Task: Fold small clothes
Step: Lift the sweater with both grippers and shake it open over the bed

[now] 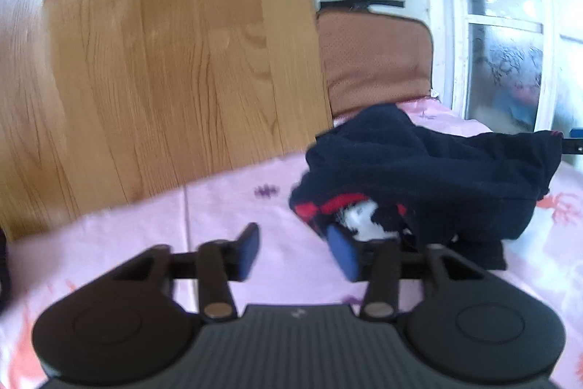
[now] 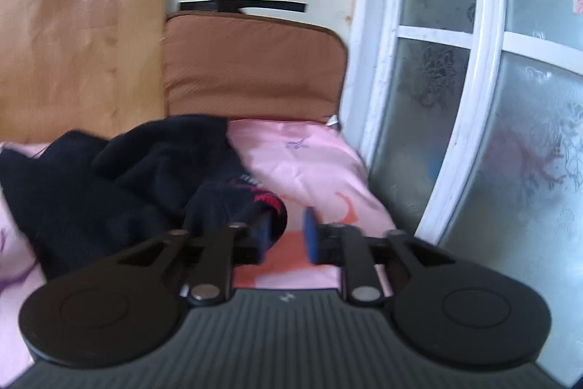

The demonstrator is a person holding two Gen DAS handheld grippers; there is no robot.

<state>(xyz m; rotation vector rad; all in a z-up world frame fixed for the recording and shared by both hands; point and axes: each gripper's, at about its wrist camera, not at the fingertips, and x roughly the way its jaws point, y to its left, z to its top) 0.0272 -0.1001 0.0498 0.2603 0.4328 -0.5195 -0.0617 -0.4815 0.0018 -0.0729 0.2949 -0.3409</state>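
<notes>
**Lying Loose on the Pink Sheet**

Lying crumpled on the pink sheet (image 1: 226, 206), the dark navy garment (image 1: 430, 170) with red trim sat beside the wooden board (image 1: 164, 61) and a brown cushion (image 2: 255, 68). The left gripper (image 1: 297, 252) stood released, nothing between its blue pads, the garment's edge by one finger. The right gripper (image 2: 288, 236) was also parted, its left finger against the cloth.
</notes>
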